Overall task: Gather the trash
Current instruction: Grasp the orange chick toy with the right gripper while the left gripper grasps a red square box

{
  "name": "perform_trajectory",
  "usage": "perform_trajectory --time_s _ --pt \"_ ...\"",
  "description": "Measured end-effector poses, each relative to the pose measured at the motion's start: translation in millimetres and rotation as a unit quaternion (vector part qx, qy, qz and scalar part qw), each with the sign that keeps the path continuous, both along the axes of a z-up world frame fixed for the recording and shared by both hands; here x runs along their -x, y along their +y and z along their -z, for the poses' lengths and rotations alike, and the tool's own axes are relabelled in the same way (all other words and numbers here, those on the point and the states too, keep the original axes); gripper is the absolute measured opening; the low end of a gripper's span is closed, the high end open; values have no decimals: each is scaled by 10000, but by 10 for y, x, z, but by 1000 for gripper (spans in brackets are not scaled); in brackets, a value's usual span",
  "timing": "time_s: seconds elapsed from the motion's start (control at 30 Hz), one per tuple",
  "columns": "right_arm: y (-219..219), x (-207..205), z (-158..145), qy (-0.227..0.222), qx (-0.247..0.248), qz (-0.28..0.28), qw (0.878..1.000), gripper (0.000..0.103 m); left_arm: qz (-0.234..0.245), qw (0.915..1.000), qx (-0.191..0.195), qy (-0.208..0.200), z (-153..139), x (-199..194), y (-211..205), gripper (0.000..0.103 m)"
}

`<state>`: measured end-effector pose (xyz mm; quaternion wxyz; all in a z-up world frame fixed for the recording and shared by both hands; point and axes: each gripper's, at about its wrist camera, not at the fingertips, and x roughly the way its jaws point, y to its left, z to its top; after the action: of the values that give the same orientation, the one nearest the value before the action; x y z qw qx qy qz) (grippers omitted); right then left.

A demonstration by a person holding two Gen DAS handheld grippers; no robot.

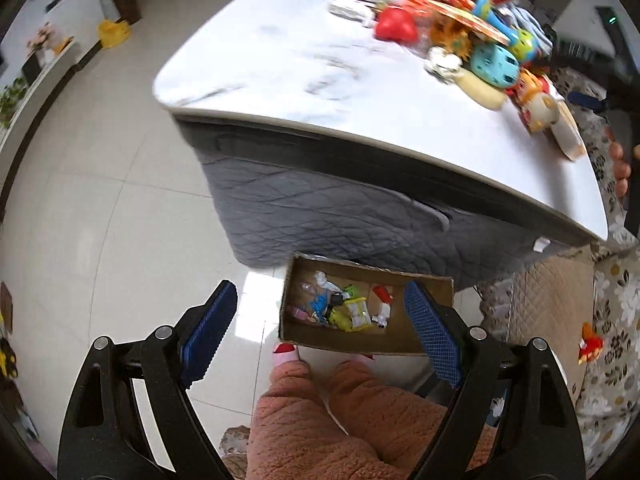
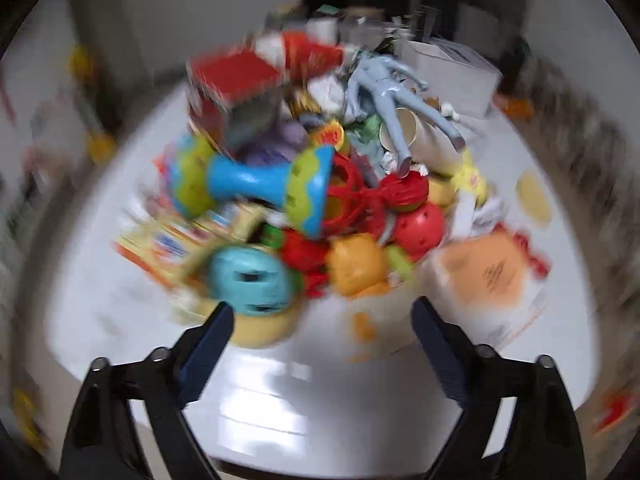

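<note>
Both hand-held grippers spread and empty, over box and table.

Left wrist view: left hand-held gripper [image 1: 320,332] spread above the cardboard box [image 1: 400,342] of trash [image 1: 344,304], lower centre.
Right wrist view: right hand-held gripper [image 2: 322,340] spread, nothing between, below the blurred toy pile [image 2: 304,184] on the table [image 2: 100,280].

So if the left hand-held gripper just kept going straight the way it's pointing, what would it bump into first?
Most likely the cardboard box of wrappers on the floor. The left hand-held gripper is open and empty, and the box sits between its fingers in the view. Depth is hard to judge, so it might catch the near rim first.
</note>
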<state>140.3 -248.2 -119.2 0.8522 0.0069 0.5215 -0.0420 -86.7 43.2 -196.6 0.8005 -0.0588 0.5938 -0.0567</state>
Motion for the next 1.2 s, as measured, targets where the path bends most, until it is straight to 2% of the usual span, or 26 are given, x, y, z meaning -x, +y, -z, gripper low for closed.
perform_trajectory --time_s 0.03,0.1,0.23,0.3,0.37,0.43,0.63,0.9,0.97,1.1,1.2 --pt "-18 -109 104 273 222 -162 9992 69 -99 9999 18 28 19 2 53 83" --pt "-45 -226 207 523 599 -308 9964 65 -259 9996 46 82 44 12 141 83" --pt "-45 -477 451 1098 1010 -701 9863 60 -550 9983 60 168 66 59 264 83" --pt "-4 -543 556 1260 1338 -838 9794 55 -625 9978 59 205 79 68 291 83" --pt "35 -552 594 1275 1518 -912 9759 54 -641 9976 65 248 96 61 279 83" --pt "61 -516 569 1250 1517 -919 9762 53 -600 9979 82 246 97 44 253 83" --pt "4 -168 333 967 1241 -783 9844 53 -331 9990 194 235 114 -64 113 83" --pt "-213 358 -337 133 776 -469 9958 53 460 9986 214 176 79 -262 -343 83" --pt "-280 550 -507 -75 648 -326 9973 53 706 9970 250 195 77 -334 -521 83" --pt "-754 969 -847 -554 190 178 9981 53 1260 9913 339 180 34 -511 -957 83" --pt "-973 1397 -1014 -802 -71 546 9953 45 1697 9850 309 43 -49 -727 -1384 83"
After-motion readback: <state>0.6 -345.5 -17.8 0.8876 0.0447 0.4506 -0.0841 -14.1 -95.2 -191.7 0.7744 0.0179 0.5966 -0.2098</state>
